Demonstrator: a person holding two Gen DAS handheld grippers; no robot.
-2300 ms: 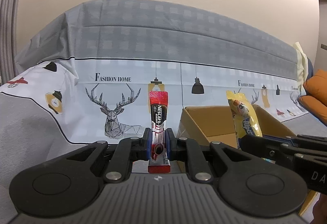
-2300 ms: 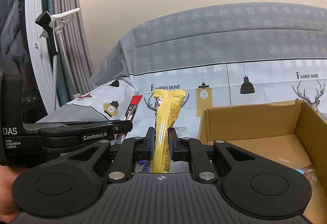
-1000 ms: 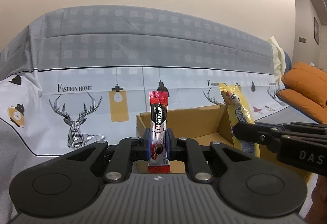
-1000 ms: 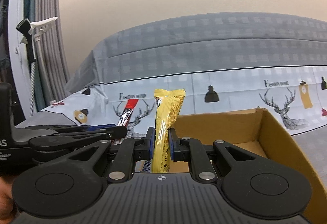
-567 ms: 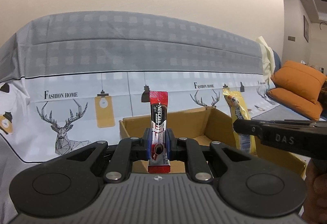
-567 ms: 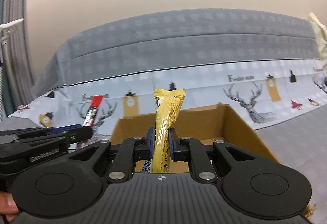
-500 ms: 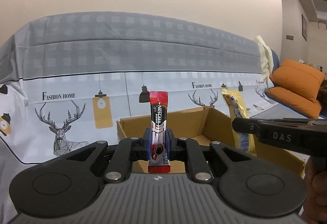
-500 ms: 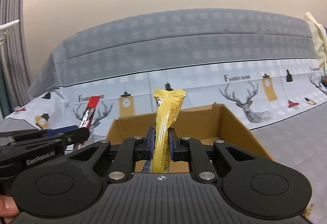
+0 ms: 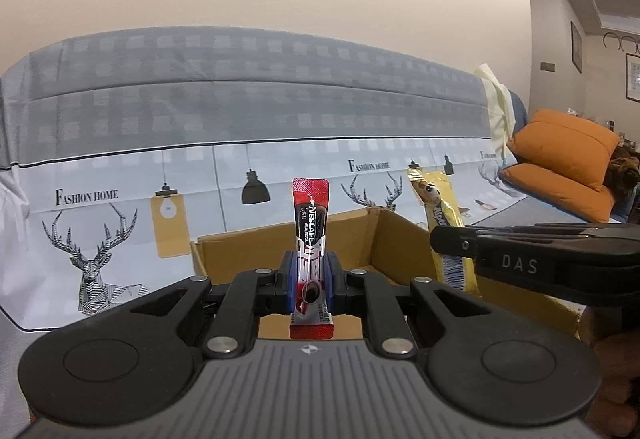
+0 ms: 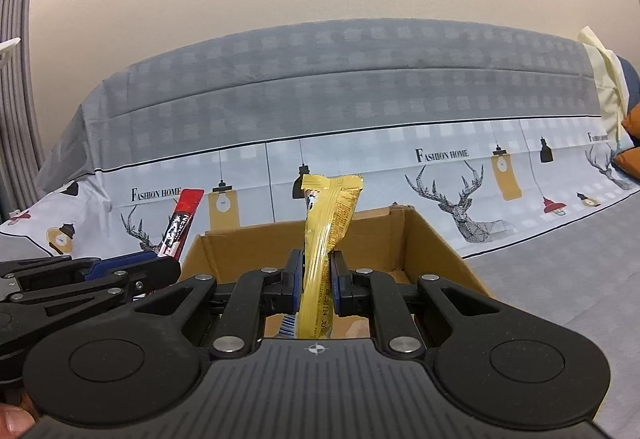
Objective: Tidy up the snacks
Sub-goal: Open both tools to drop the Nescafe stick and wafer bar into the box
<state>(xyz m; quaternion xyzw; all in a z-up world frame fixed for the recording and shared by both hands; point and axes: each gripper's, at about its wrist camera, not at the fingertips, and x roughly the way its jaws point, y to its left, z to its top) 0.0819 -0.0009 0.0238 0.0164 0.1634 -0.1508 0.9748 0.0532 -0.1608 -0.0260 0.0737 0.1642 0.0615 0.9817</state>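
Surface = sofa w/ printed cover (image 9: 120, 167), grey check up top, pale band below w/ deer, lamps, "Fashion Home" text. Open cardboard box (image 9: 384, 239) sits directly on seat. Orange cushions (image 9: 560, 163) stacked at far right end.

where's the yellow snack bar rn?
The yellow snack bar stands upright, clamped in the right gripper, in front of the open cardboard box. In the left wrist view it shows right of the red Nescafe stick.

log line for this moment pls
left claw: shut on coffee stick | right claw: shut on yellow bar | box: ahead
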